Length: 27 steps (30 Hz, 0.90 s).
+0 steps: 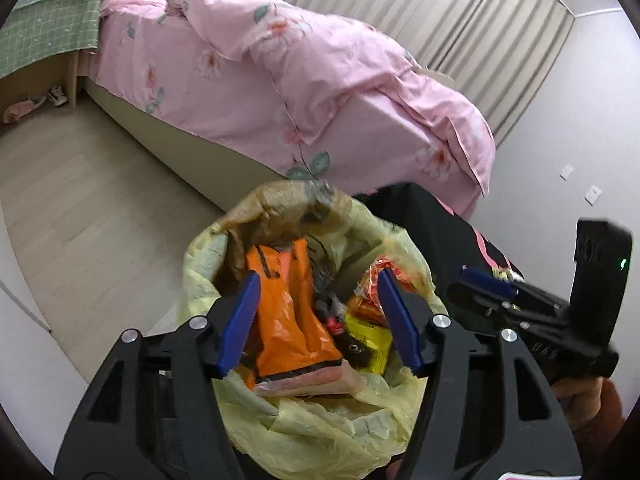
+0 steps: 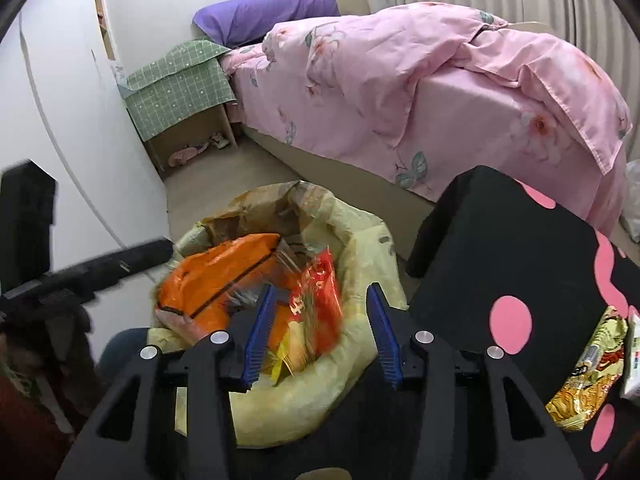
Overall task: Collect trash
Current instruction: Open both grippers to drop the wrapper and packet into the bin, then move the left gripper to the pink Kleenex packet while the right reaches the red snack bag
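Observation:
A bin lined with a yellow bag [image 1: 320,420] stands on the floor below both grippers and holds several wrappers. My left gripper [image 1: 320,312] hangs open over it. An orange packet [image 1: 288,312] lies in the bag beneath its jaws, and the pads do not press on it. A yellow wrapper [image 1: 368,344] lies beside the packet. My right gripper [image 2: 320,328] is open above the same bag [image 2: 360,224]. A blurred red wrapper [image 2: 316,304] sits loose between its fingers, clear of both pads. The orange packet [image 2: 216,276] shows to its left.
A black table with pink dots [image 2: 500,240] stands right of the bin, with a yellow snack wrapper [image 2: 588,376] and a white packet [image 2: 634,352] on it. Behind is a bed with a pink quilt [image 1: 280,80]. A nightstand under green cloth [image 2: 180,88] stands by the wall.

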### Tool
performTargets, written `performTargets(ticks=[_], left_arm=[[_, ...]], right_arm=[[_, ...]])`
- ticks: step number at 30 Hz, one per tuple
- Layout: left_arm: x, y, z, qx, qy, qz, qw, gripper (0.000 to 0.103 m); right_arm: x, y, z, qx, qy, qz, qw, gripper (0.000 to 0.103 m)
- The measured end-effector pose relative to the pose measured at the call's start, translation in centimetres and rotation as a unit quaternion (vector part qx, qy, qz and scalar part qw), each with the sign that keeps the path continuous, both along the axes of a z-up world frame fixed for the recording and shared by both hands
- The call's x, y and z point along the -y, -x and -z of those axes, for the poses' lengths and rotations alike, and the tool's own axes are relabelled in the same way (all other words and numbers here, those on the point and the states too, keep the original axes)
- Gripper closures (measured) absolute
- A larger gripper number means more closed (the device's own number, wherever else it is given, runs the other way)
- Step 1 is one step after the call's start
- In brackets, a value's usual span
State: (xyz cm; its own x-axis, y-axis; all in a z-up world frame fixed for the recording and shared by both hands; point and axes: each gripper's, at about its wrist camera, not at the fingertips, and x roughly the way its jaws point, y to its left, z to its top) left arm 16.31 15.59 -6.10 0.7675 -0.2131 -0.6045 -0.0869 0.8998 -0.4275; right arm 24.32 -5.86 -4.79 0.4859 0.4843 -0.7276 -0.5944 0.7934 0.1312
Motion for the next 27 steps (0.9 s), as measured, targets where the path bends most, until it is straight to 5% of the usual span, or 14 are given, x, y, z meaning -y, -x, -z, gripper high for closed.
performTargets(ticks=[6, 13, 17, 23, 27], left_arm=[[0.2, 1.7, -2.7, 0.026, -0.029, -0.049, 0.9980, 0.039], [6.4, 1.9, -3.9, 0.028, -0.024, 0.028, 0.9989, 0.037], [12.0, 2.0, -3.2, 0.005, -0.006, 0.098, 0.9951, 0.037], [21.8, 3.1, -1.4, -0.043, -0.005, 0.247, 0.9679, 0.037], [26.0, 4.1, -1.3, -0.052, -0.028, 0.287, 0.9561, 0.037]], right_arm=[[4.3, 1.7, -2.1, 0.015, -0.019, 0.036, 0.999, 0.057], [13.7, 6.9, -4.6, 0.062, -0.006, 0.115, 0.991, 0.057], [20.7, 10.7, -5.5, 0.098, 0.027, 0.187, 0.977, 0.057], [30.4, 15.4, -5.2, 0.098, 0.034, 0.284, 0.953, 0.056], [34.8, 18.4, -4.4, 0.097, 0.015, 0.320, 0.942, 0.046]])
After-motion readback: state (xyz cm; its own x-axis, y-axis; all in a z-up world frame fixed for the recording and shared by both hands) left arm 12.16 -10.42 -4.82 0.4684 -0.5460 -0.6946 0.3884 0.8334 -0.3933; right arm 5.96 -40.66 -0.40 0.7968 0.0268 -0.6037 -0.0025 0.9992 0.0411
